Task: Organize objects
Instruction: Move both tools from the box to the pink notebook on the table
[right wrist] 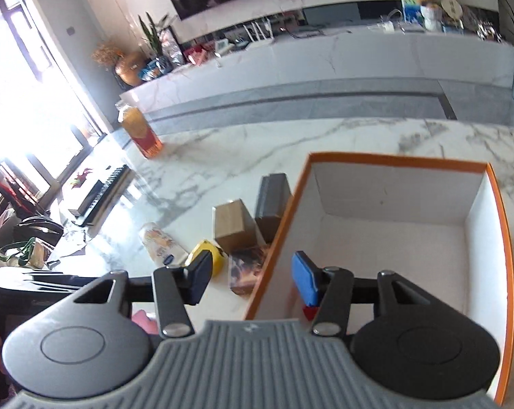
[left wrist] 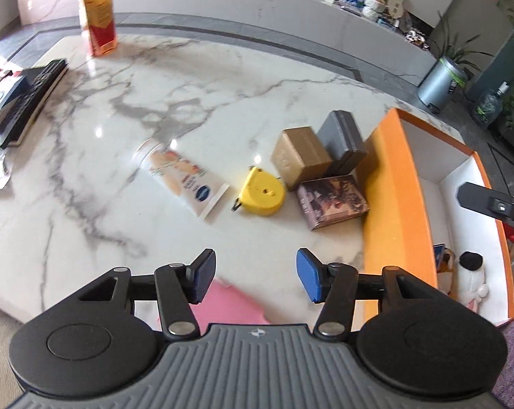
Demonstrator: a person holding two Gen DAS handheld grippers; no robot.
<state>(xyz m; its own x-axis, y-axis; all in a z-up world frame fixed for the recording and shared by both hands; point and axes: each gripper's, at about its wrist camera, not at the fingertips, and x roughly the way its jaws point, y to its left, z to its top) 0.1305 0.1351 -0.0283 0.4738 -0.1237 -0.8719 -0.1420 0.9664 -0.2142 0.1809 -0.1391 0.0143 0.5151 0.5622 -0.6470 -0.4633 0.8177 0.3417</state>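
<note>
On the marble table [left wrist: 154,102] lie a cream tube [left wrist: 185,177], a yellow tape measure [left wrist: 262,192], a brown box [left wrist: 301,156], a grey box [left wrist: 342,139] and a dark printed box [left wrist: 332,201], all beside an orange box [left wrist: 396,204] with a white inside. My left gripper [left wrist: 255,277] is open and empty above the table's near edge, over a pink thing [left wrist: 229,303]. My right gripper [right wrist: 251,277] is open and empty over the orange box's [right wrist: 277,242] left wall. A plush toy [left wrist: 468,279] lies inside the box.
An orange juice bottle [left wrist: 98,20] stands at the far left of the table. A black keyboard [left wrist: 31,99] and papers lie at the left edge. A marble counter [left wrist: 257,0] with clutter runs behind. A metal bin [left wrist: 441,81] stands on the floor at right.
</note>
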